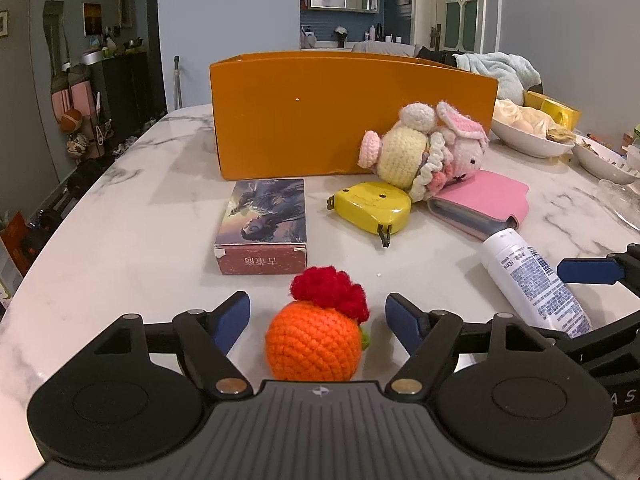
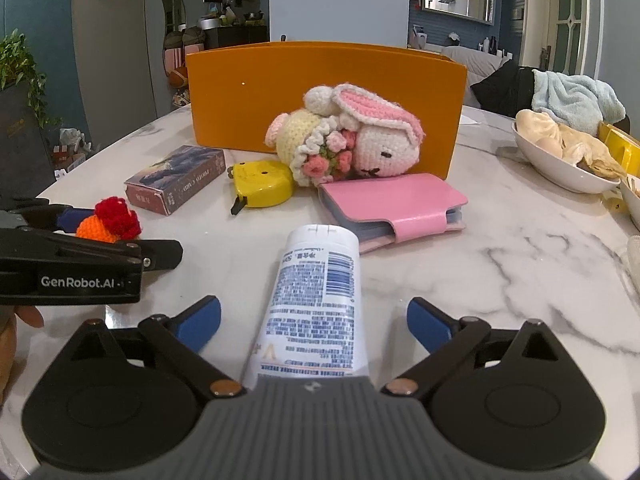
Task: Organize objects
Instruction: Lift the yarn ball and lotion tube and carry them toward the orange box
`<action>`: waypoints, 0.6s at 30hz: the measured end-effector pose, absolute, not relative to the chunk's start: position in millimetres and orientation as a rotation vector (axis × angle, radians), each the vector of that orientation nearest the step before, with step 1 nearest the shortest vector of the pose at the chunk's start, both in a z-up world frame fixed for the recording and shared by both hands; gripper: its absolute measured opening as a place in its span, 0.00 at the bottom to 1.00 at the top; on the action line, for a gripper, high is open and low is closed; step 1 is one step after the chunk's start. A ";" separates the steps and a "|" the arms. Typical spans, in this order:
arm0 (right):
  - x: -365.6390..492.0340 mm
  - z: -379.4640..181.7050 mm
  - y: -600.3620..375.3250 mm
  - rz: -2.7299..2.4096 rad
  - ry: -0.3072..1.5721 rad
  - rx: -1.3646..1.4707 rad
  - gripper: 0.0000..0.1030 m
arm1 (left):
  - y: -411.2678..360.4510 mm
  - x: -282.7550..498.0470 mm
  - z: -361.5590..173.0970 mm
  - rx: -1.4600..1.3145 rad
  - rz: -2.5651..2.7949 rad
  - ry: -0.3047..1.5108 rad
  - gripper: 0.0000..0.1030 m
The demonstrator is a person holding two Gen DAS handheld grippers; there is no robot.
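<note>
Low in both wrist frames, my left tool [image 1: 318,320] straddles the orange crocheted ball with red tuft [image 1: 318,334] and my right tool [image 2: 314,320] the white printed tube [image 2: 316,300], both spread wide and untouching on the marble worktop [image 1: 140,208], so I judge next comes pinching, then lifting into the orange cardboard box [image 1: 320,112].

My right gripper [image 2: 314,320] stands wide open around the white tube [image 2: 316,292], pads clear of it. At twelve o'clock sits the orange box [image 2: 240,92]; at ten, the left gripper [image 2: 100,240] flanks the crochet orange [image 2: 94,228].
</note>
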State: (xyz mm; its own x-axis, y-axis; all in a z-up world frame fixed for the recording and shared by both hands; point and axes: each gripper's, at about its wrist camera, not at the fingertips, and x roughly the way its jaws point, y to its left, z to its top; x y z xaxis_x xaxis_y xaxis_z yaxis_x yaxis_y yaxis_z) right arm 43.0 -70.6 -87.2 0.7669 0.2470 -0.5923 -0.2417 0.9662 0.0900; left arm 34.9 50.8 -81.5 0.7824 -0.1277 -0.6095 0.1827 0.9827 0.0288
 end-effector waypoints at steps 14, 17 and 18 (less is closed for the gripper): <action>35.3 -84.2 -67.6 0.249 0.579 -0.025 0.48 | 52.1 29.7 -80.4 0.085 -0.144 0.619 0.49; 32.4 -82.9 -67.3 0.230 0.562 -0.031 0.47 | 53.4 29.1 -79.8 0.078 -0.125 0.617 0.48; 31.2 -82.5 -68.0 0.229 0.555 -0.030 0.47 | 54.1 28.8 -79.3 0.077 -0.117 0.617 0.48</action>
